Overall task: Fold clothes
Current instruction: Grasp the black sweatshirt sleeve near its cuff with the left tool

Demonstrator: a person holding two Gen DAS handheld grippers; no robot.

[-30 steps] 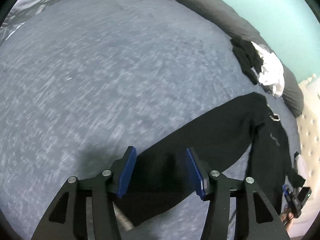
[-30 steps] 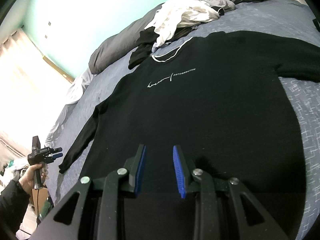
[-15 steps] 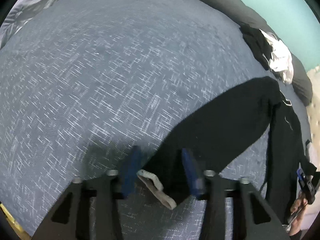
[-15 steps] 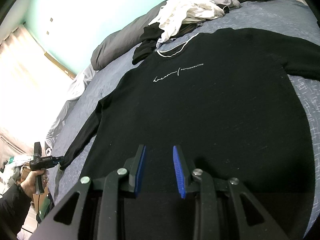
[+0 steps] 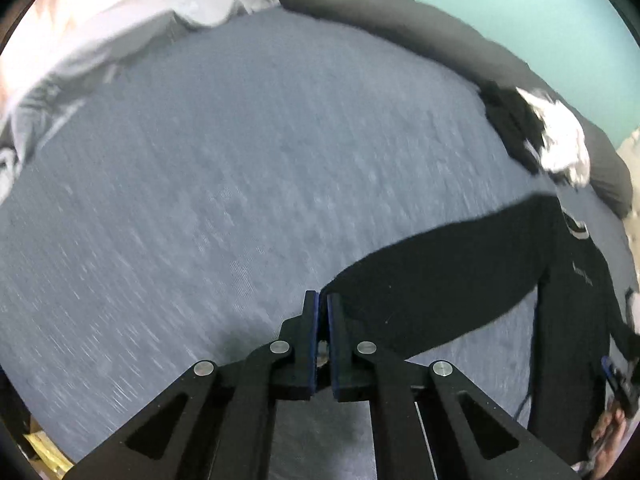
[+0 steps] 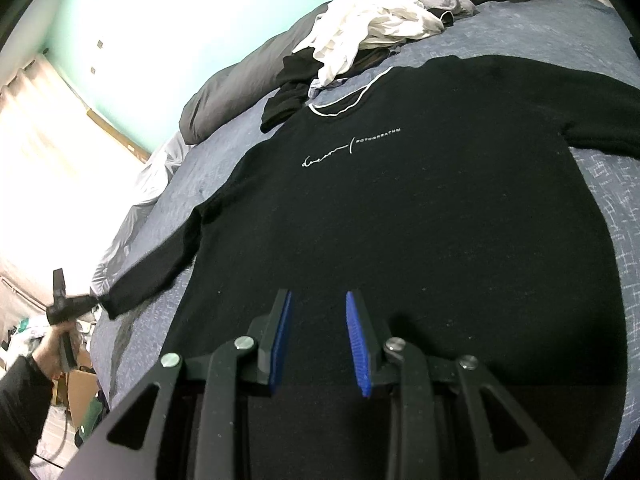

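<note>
A black long-sleeved sweater (image 6: 420,208) with white chest lettering lies flat on the blue-grey bed cover (image 6: 608,192). My left gripper (image 5: 322,312) is shut on the cuff end of its left sleeve (image 5: 440,272) and holds it lifted off the bed; it also shows in the right wrist view (image 6: 70,306) at the far left, with the sleeve (image 6: 160,268) stretched to it. My right gripper (image 6: 318,320) is open and empty, just above the sweater's lower hem. The right sleeve (image 6: 600,116) lies spread to the right.
A heap of white, grey and black clothes (image 6: 372,28) lies above the sweater's collar, also seen in the left wrist view (image 5: 552,140). A dark grey duvet roll (image 6: 248,80) runs along the teal wall. A pale sheet (image 5: 140,28) bunches at the bed's far corner.
My left gripper has closed on the sleeve cuff and lifted it; the sleeve now hangs stretched from the jaws. My right gripper has stayed open over the hem, shifting slightly.
</note>
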